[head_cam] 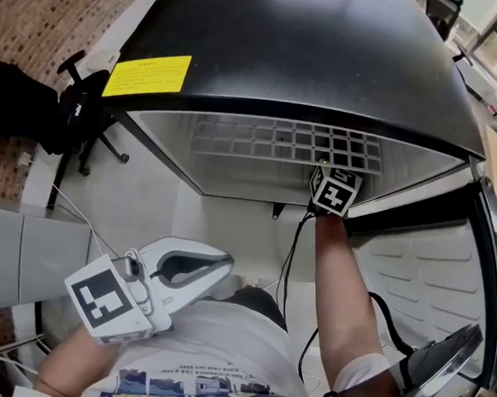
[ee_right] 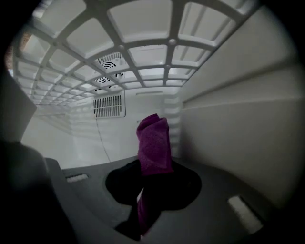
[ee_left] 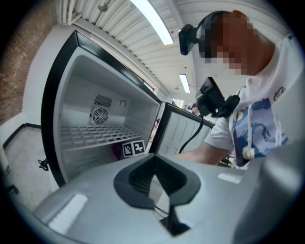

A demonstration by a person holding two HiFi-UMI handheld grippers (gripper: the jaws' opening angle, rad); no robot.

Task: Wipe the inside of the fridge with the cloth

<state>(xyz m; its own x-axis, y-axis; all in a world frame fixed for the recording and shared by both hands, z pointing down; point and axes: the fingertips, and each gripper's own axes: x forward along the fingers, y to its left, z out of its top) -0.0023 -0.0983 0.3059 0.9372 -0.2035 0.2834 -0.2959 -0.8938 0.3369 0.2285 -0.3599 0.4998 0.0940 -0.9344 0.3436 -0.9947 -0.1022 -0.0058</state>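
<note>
**Well inside the fridge (head_cam: pixel 328 63), a purple cloth (ee_right: pixel 153 143) is held**

The right hand-held gripper (ee_right: pixel 151 183) is pressed together on the cloth, and a folded end of the cloth is seen standing up from between its jaws. Just above this gripper a white grid shelf (ee_right: pixel 143 47) is seen. Ahead of it a vent grille (ee_right: pixel 109 106) is set in the back wall. To its right the side wall (ee_right: pixel 248 119) lies near; contact with the cloth cannot be told. The left hand-held gripper (ee_left: pixel 155 176) is held outside the fridge, well apart, jaws pressed together on nothing.
</note>
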